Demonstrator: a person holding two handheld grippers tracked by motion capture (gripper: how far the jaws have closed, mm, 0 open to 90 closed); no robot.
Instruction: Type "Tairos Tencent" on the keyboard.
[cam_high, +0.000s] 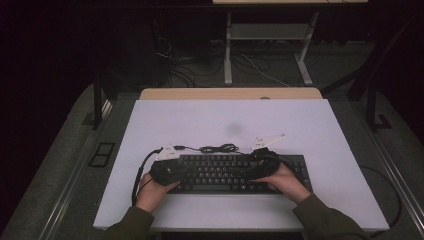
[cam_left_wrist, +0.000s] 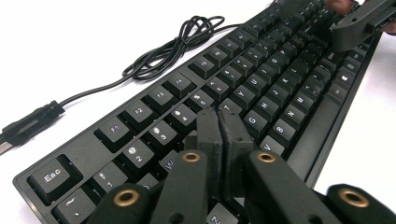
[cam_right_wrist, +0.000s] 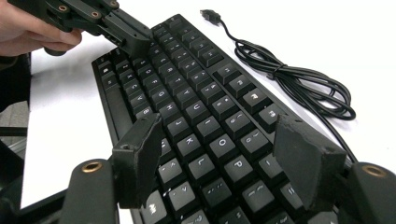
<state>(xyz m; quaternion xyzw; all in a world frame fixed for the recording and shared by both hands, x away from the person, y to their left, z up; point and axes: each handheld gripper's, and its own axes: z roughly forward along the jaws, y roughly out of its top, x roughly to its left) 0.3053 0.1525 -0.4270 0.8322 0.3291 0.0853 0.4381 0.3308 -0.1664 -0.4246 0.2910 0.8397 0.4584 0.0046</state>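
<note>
Trouble I'd watch for: the left gripper (cam_left_wrist: 219, 135), jaws pressed together with nothing between, sits over the left keys of the flat black plastic keyboard (cam_high: 235, 172) at lower centre, so a slip could mash neighbouring keys. The right gripper (cam_right_wrist: 224, 158), jaws wide, could snag the coiled black cable (cam_high: 217, 148) just above. White table (cam_high: 225, 120), dark room, grey carpet.

- White tabletop (cam_high: 300, 120) with a wooden strip (cam_high: 230, 93) along its far edge.
- Grey carpet floor (cam_high: 60, 160), dim room.
- White-legged desk frame (cam_high: 267, 32) behind, loose cables (cam_high: 185, 65) on the floor beneath.
</note>
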